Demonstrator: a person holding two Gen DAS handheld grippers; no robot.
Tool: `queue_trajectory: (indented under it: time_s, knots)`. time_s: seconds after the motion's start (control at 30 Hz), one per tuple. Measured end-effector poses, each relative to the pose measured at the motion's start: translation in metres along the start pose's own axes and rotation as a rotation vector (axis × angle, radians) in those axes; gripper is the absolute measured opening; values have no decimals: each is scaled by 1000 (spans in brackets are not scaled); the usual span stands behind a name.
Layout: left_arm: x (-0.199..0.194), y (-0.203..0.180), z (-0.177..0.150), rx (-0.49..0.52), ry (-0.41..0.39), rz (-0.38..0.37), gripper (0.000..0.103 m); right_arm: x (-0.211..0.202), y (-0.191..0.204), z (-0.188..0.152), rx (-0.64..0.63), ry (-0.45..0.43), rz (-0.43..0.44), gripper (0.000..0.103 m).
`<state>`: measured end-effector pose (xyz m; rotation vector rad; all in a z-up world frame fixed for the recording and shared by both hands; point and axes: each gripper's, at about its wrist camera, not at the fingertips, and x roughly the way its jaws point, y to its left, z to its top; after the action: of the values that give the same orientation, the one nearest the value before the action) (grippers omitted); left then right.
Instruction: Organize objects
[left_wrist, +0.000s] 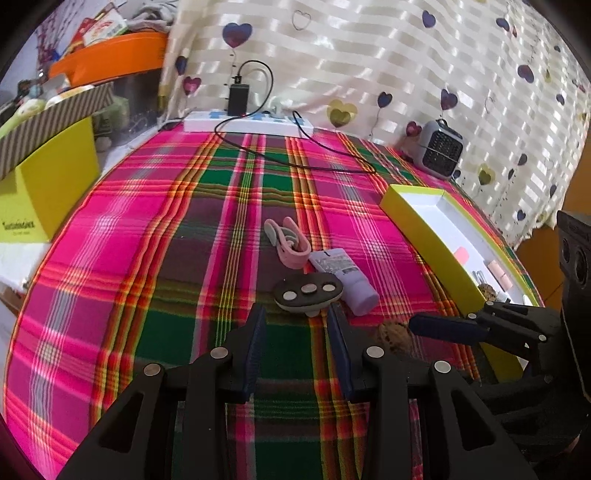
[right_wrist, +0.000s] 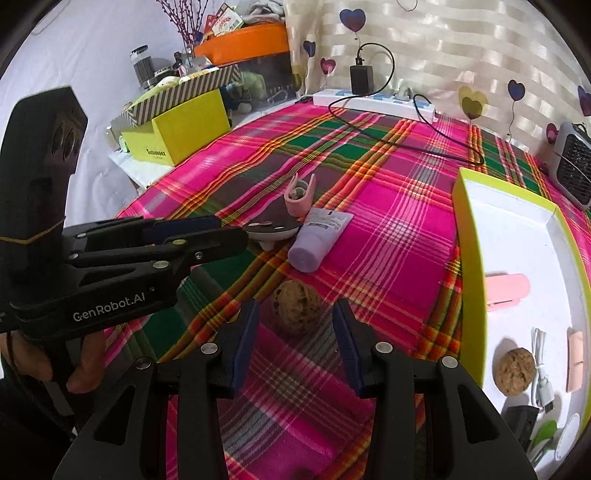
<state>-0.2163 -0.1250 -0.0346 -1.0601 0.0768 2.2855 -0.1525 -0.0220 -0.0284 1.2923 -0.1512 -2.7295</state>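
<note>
Cloth (left_wrist: 147, 229): pink-green-yellow plaid. Tube (right_wrist: 319, 236): lilac. Clip (right_wrist: 300, 197): pale pink. Tray (right_wrist: 466, 258): lime outside, white inside. Curtain (left_wrist: 369, 55): cream stripes, purple hearts.

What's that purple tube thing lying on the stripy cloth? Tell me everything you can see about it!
The purple tube is a small squeeze tube of soft-looking lilac plastic. It has a fat round cap at one end and a flat crimped end at the other, with a pale printed label too small to read. It lies on its side on the plaid cloth, cap towards the cameras. The dark oval object sits right against it and the pink clip lies just behind. Neither tool touches it.
</note>
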Motion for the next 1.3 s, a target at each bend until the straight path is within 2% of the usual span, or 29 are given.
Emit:
queue_trajectory:
  time_s: [0.2,0.23,0.27,0.3,0.4,0.53,0.73,0.9,1.0,1.03,1.07,1.3]
  knots:
    - [8,-2,12,45,14,-12,33,6,2,2,-12,9,11,42]
    - [8,-5,12,63,12,-18,33,6,1,2,-12,13,15,41]
    - [9,-8,12,85,12,-22,34,7,1,1,-13,15,13,33]
    - [9,-10,12,101,14,-23,34,6,0,1,-13,15,10,31]
    - [11,-16,12,159,20,-15,43,6,-2,0,-11,16,18,31]
    - [14,-20,13,214,28,8,43,6,-3,0,-10,16,28,31]
    - [28,-22,16,244,65,31,43,3,-5,-2,-3,16,33,31]
    - [37,-19,15,237,99,20,43,0,-4,-2,0,8,34,31]
    - [37,-20,14,239,92,22,40,-1,-4,-2,-2,4,36,31]
    - [37,-20,14,244,90,28,33,-1,-3,-2,-3,3,37,31]
    - [36,-21,13,245,88,33,31,-1,-4,-2,-4,2,37,31]
    - [30,-23,9,235,76,37,30,-5,-6,-3,10,-16,36,30]
